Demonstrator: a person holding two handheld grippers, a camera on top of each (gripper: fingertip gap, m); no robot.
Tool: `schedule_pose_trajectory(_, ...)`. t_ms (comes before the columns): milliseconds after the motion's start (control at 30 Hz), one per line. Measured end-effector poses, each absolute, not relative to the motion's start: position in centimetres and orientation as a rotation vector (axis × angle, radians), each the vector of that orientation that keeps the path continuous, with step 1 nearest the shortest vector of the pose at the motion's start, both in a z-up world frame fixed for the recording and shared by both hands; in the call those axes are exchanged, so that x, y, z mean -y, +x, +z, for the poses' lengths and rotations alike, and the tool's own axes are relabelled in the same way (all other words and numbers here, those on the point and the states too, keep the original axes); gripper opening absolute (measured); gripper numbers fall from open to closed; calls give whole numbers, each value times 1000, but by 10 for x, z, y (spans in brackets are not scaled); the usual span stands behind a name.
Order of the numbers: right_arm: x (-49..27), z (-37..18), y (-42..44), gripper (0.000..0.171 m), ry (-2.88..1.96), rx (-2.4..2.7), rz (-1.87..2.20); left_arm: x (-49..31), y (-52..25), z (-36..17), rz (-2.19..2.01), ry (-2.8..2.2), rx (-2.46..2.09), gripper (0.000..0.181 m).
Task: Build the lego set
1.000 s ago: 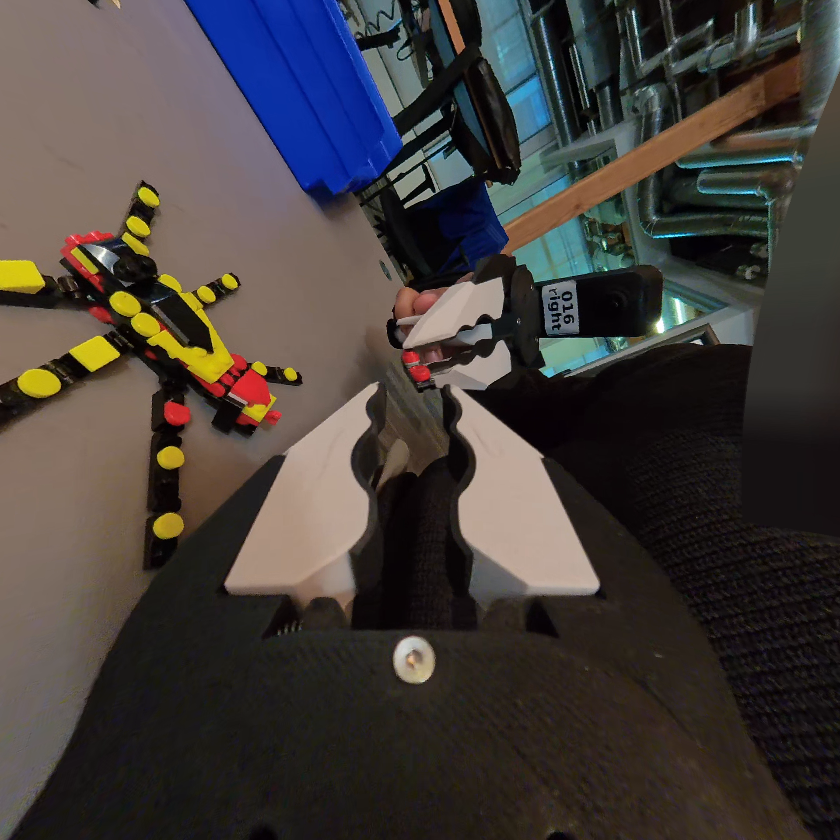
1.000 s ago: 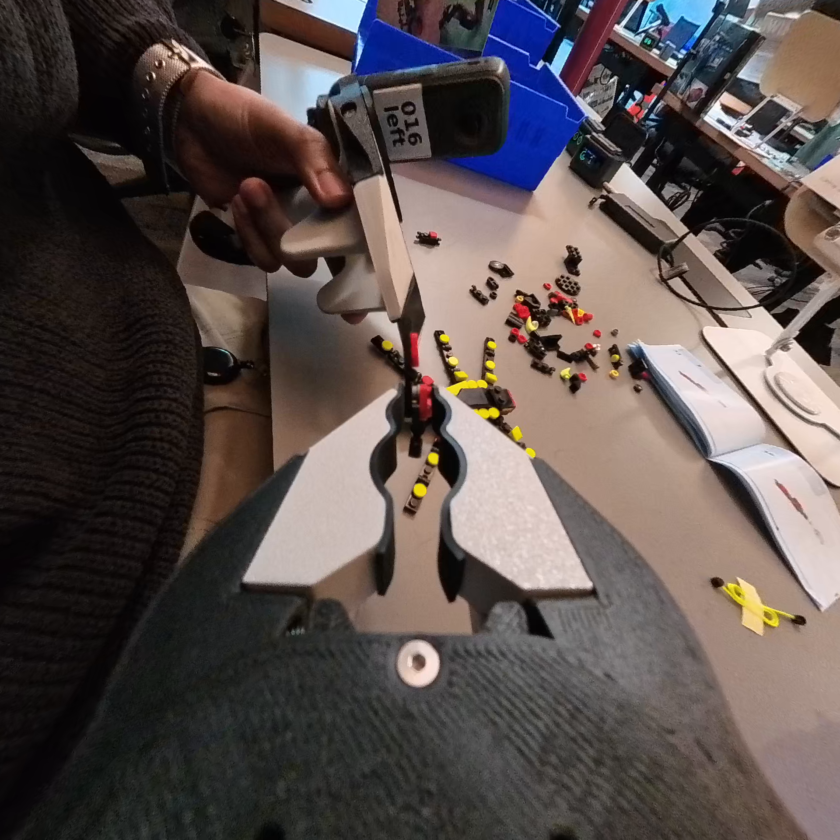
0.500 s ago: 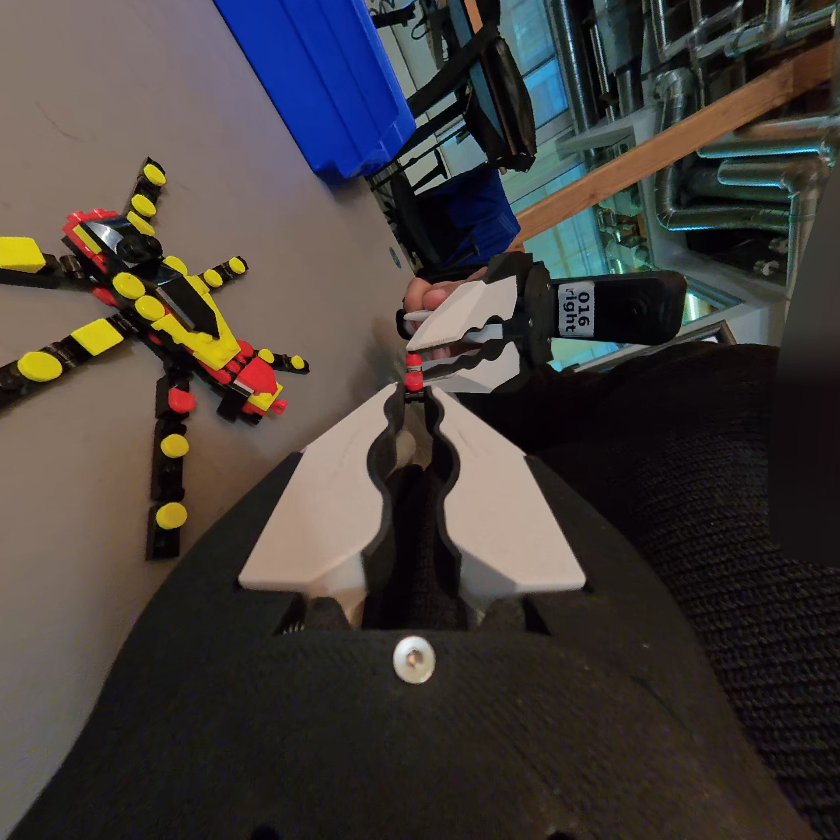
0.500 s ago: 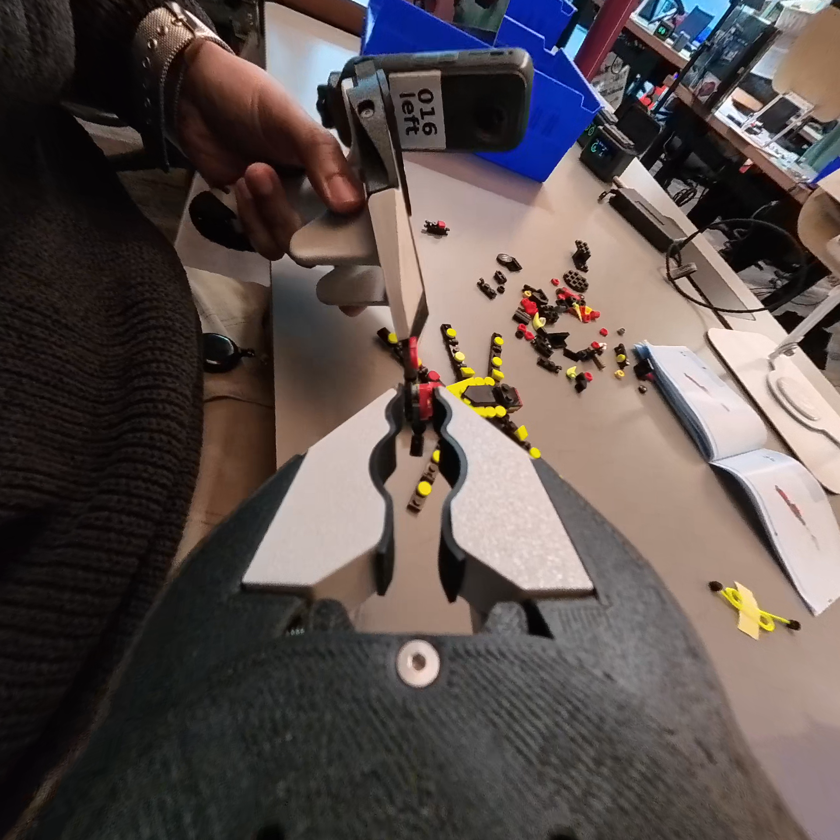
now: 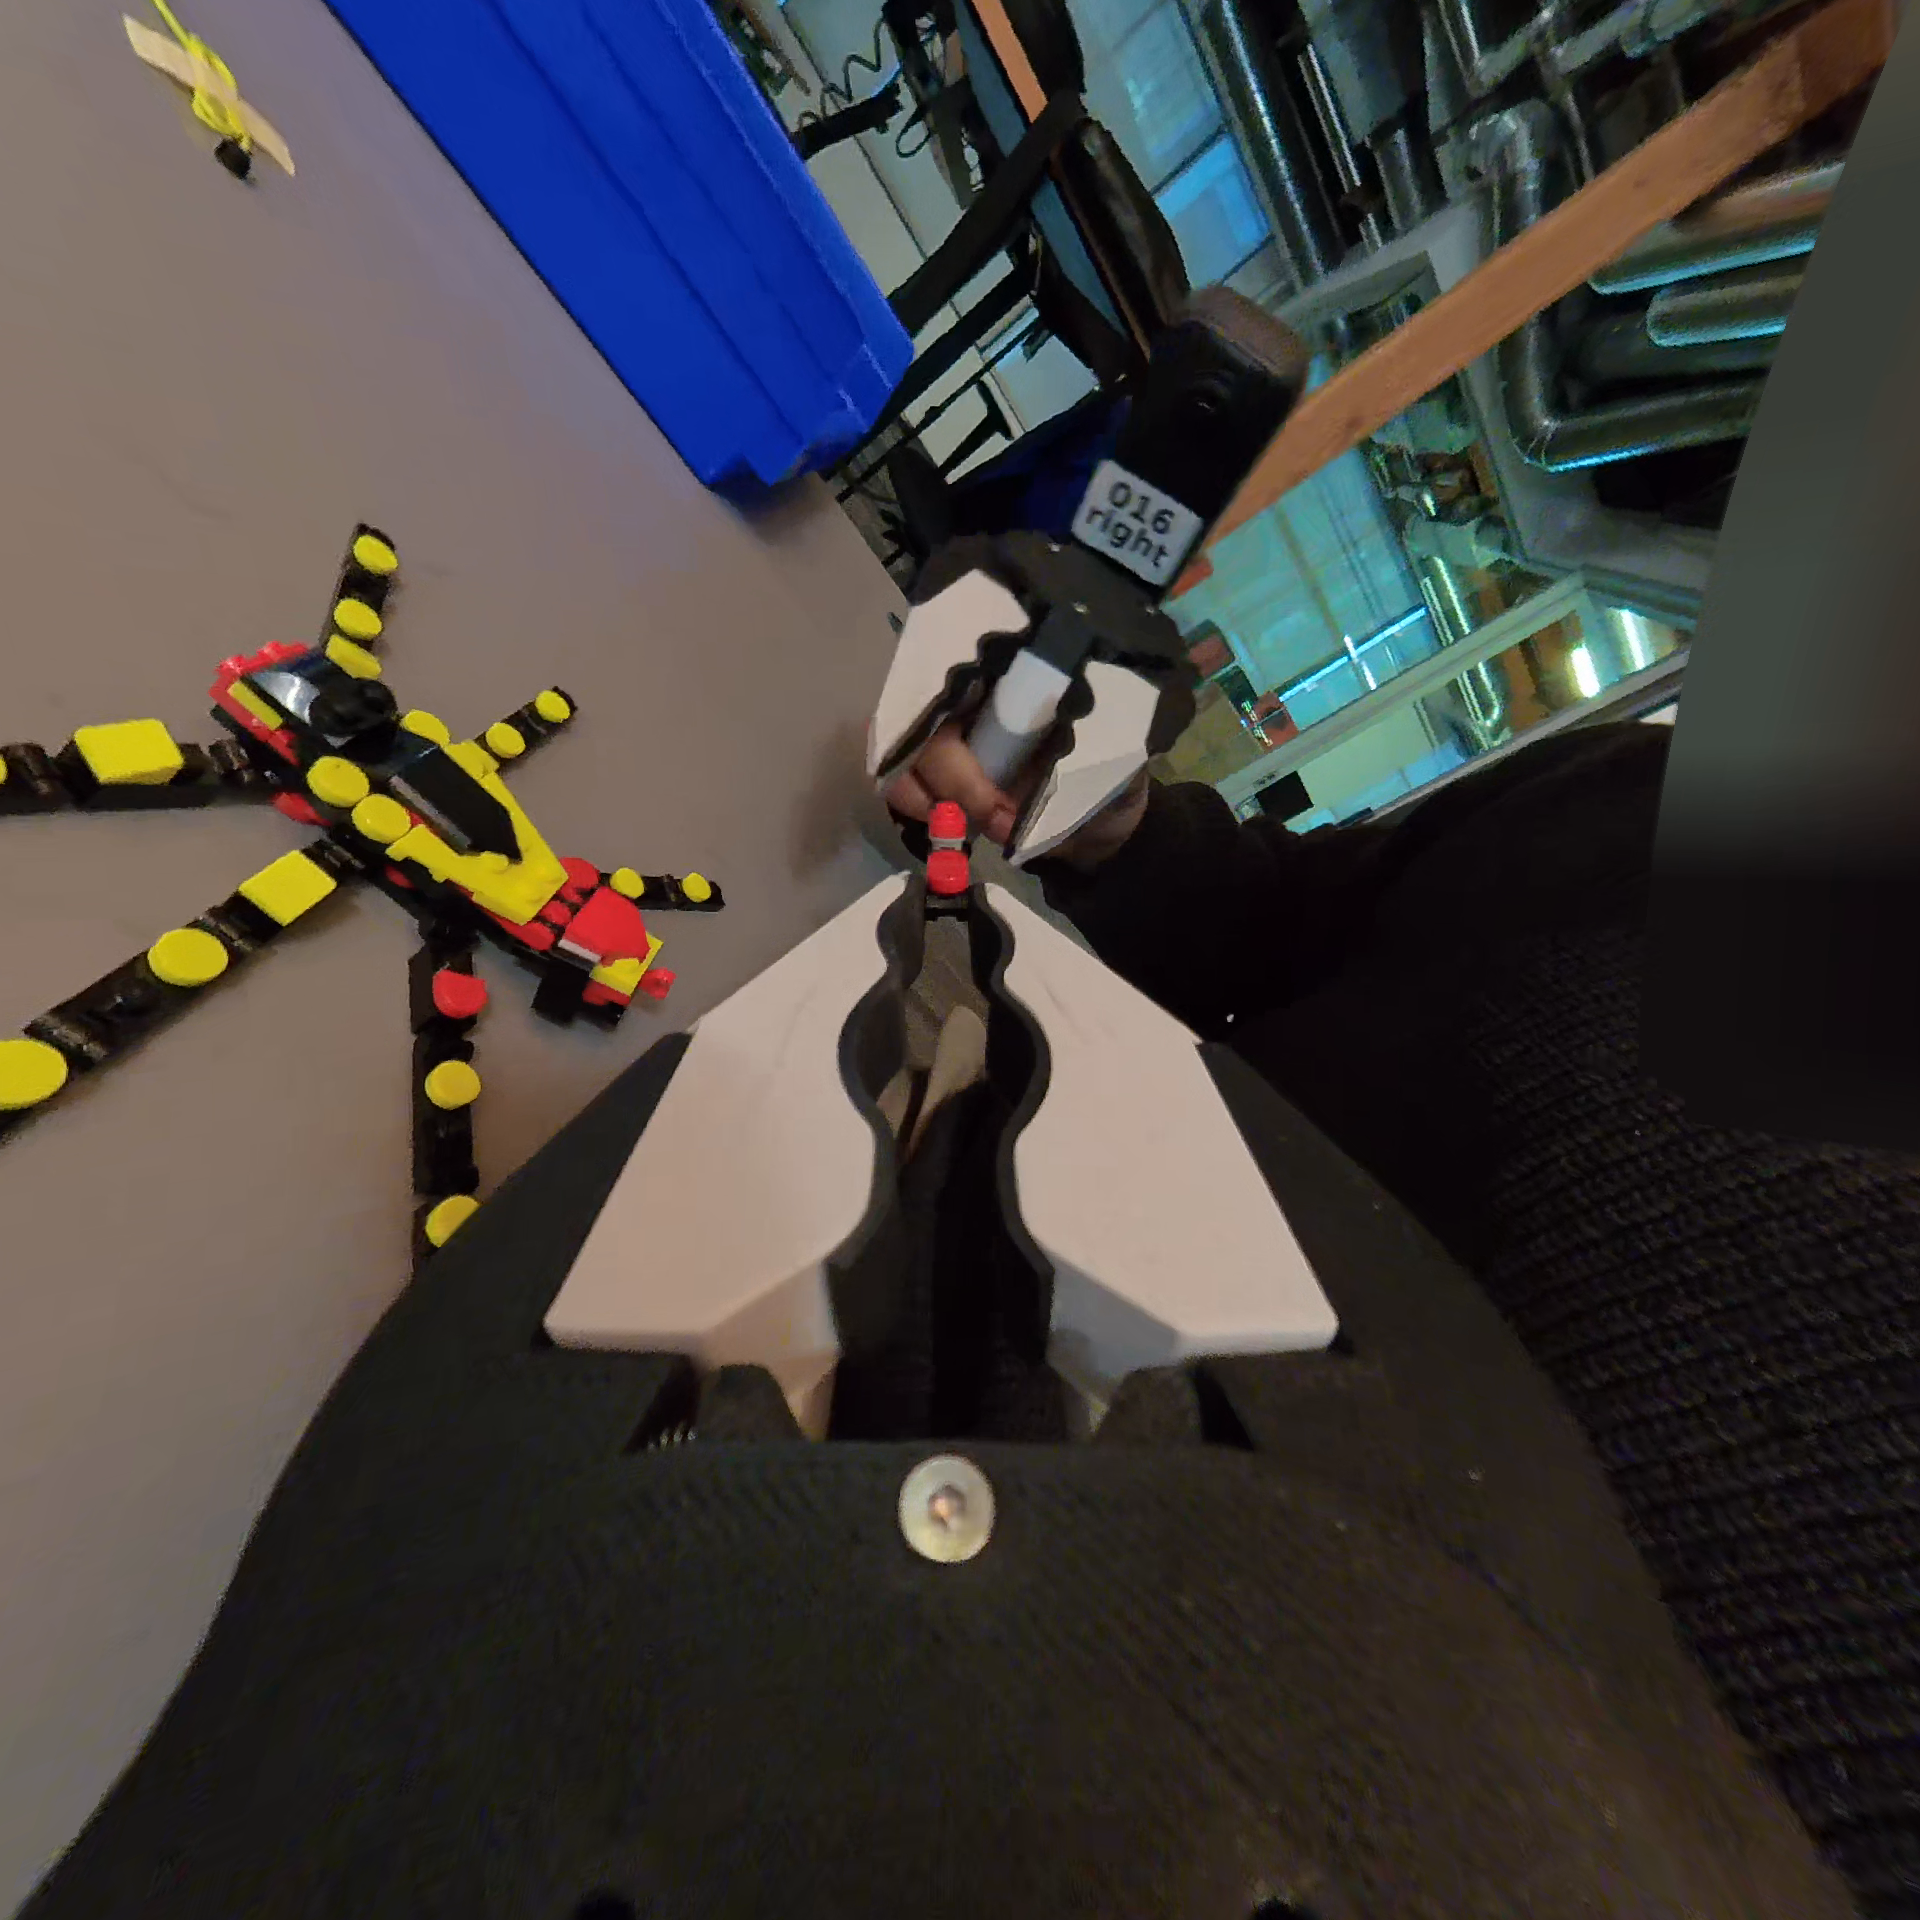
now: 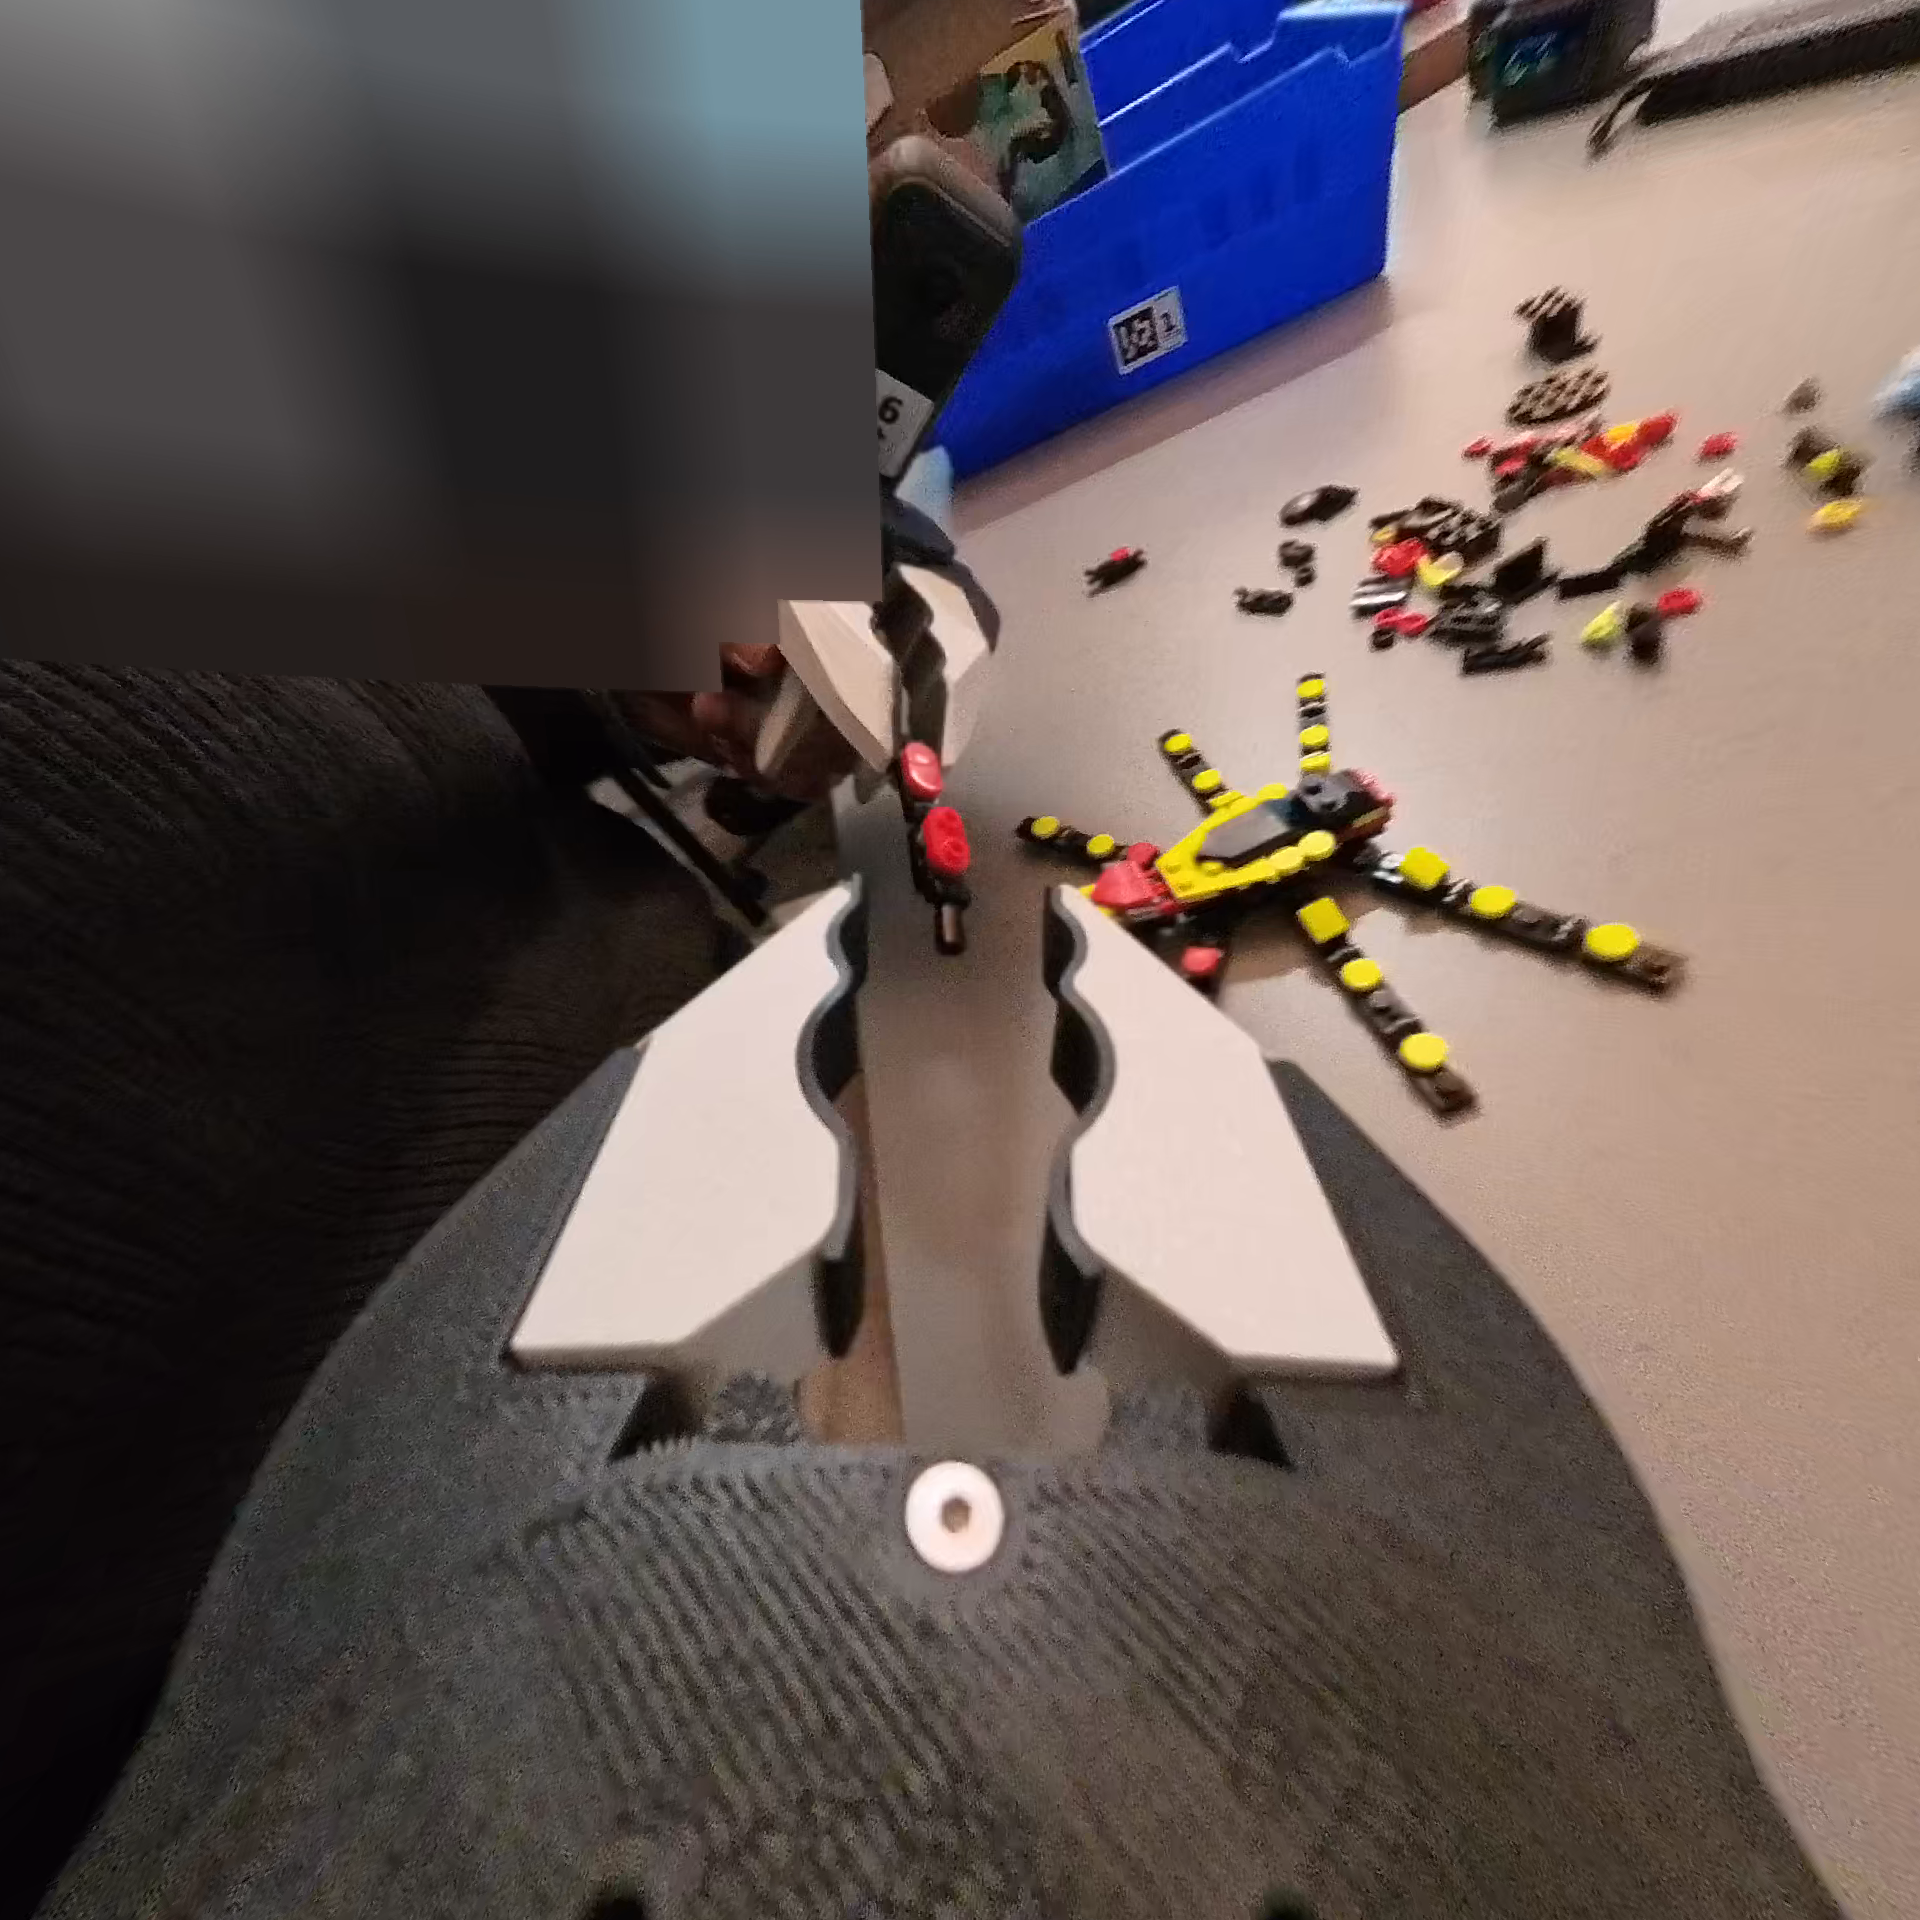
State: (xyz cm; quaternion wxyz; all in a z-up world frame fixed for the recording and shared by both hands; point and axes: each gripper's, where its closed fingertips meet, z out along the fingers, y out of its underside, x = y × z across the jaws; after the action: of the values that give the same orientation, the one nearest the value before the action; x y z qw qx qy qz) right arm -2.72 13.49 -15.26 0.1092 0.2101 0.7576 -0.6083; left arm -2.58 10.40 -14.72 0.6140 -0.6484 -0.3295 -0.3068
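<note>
My left gripper (image 5: 948, 885) is shut on a short black leg strip with red round studs (image 5: 945, 847), held in the air off the table's near edge. In the right wrist view the strip (image 6: 935, 844) hangs from the left gripper (image 6: 906, 743). My right gripper (image 6: 951, 906) is open and empty, its tips just below and either side of the strip's free end. It faces the left wrist view (image 5: 966, 792) with the jaws apart. The yellow, black and red spider-like model (image 5: 416, 821) lies on the grey table (image 5: 208, 436), also seen in the right wrist view (image 6: 1268, 842).
A blue bin (image 5: 644, 208) stands at the table's far side (image 6: 1195, 239). A pile of loose black, red and yellow pieces (image 6: 1507, 551) lies beyond the model. A yellow band with tape (image 5: 208, 88) lies far off. A dark knitted sleeve (image 5: 1558, 1143) is close by. My hands' fingertips stand some 4 cm from each other.
The right gripper, shut on the strip before, has opened and let it go. The left gripper has closed on the strip and now holds it alone.
</note>
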Motion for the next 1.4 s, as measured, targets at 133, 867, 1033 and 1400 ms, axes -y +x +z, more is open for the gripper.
schedule_pose_trajectory(133,-135,-149,-26,26,658,-2080,-1774,-104,-23,-144,-684,-1506,712,4)
schedule_pose_trajectory(867,-130,-160,-12,5,603,-2042,-1652,-111,-16,-150,-613,-1616,616,5)
schedule_pose_trajectory(1033,-130,-163,-14,9,604,-2065,-1651,-110,-16,-151,-591,-1629,602,5)
schedule_pose_trajectory(1400,-135,-157,-20,21,616,-2057,-1709,-103,-26,-138,-594,-1529,629,5)
